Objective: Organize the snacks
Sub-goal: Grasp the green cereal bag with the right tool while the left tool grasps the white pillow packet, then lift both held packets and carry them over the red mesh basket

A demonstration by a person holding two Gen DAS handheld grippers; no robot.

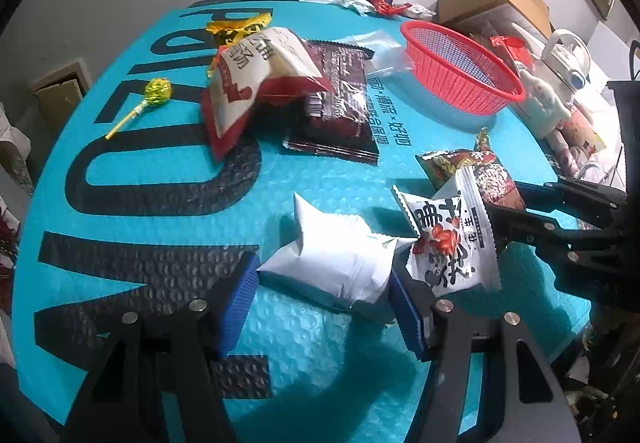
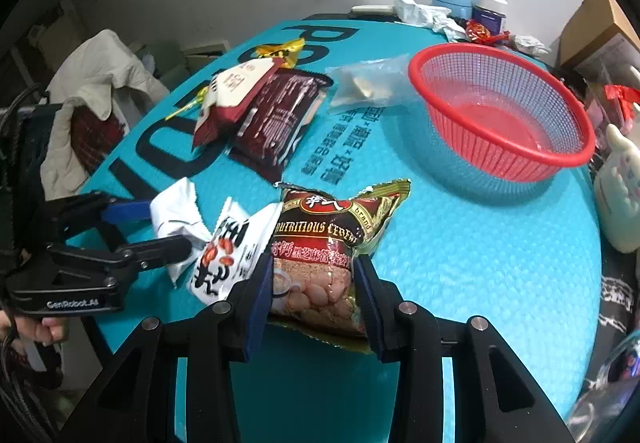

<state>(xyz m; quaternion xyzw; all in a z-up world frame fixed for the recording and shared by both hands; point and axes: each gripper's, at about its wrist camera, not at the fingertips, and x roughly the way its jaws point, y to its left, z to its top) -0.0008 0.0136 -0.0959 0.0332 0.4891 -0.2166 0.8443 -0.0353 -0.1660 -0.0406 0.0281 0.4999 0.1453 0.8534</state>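
The left tool (image 1: 324,299) holds a plain white packet (image 1: 332,259) between its two blue pads; both pads press on the sides of the packet, so it is grasped. In the left wrist view the packet sits straight ahead of the tool, at 12 o'clock, and it looks lifted a little over the bench (image 1: 320,179), which is covered by a turquoise bubble mat with big black letters.

The right tool (image 2: 314,295) is clenched on a cereal packet (image 2: 324,255), brown and gold with the words "NUTRITIOUS CEREAL". The packet stands upright between the pads and its top reaches toward 12 o'clock from the tool. A white packet with red and black print (image 2: 228,255) leans against the cereal packet at its 9 o'clock side, touching it. I cannot tell whether any tool holds this one.

The two tools are close beside each other. In the right wrist view the left tool is at 9 o'clock, with a hand (image 2: 38,329) on its grip.

The red basket (image 2: 500,111) stands on the bench at about 1 o'clock from the right tool, well apart from both held packets. At 11 o'clock lies a pile: a white and red bag (image 2: 236,91) resting on a dark brown packet (image 2: 276,123), with a yellow wrapper (image 2: 280,51) behind them. A clear plastic bag (image 2: 368,83) lies between the pile and the basket. In the left wrist view a yellow lollipop (image 1: 154,95) lies alone at 10 o'clock.
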